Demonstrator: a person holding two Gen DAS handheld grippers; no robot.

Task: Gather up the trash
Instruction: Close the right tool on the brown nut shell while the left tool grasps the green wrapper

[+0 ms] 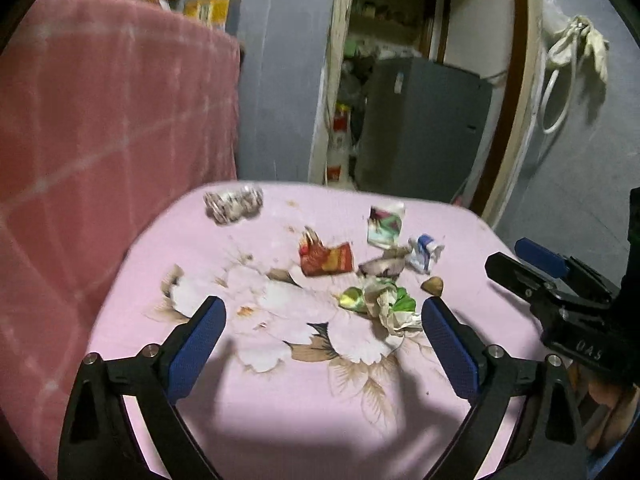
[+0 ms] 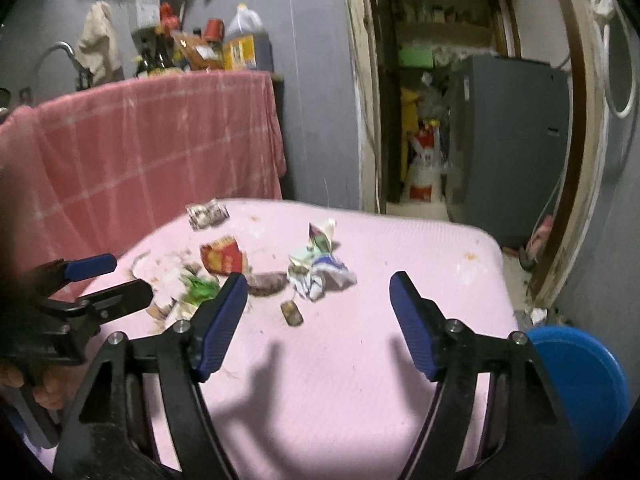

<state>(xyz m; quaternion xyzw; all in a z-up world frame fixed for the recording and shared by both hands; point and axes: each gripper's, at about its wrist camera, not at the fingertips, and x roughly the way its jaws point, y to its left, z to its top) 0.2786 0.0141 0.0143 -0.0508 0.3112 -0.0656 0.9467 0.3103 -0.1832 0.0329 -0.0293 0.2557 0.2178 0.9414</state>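
Behind right tool [image 2: 318,318], blurred green wrapper [image 2: 198,289]

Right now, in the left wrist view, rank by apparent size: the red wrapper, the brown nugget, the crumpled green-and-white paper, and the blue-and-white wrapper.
1. Crumpled green-and-white paper, though it lies nearest the camera, which may inflate it.
2. Red wrapper.
3. Blue-and-white wrapper.
4. Brown nugget, clearly smallest.
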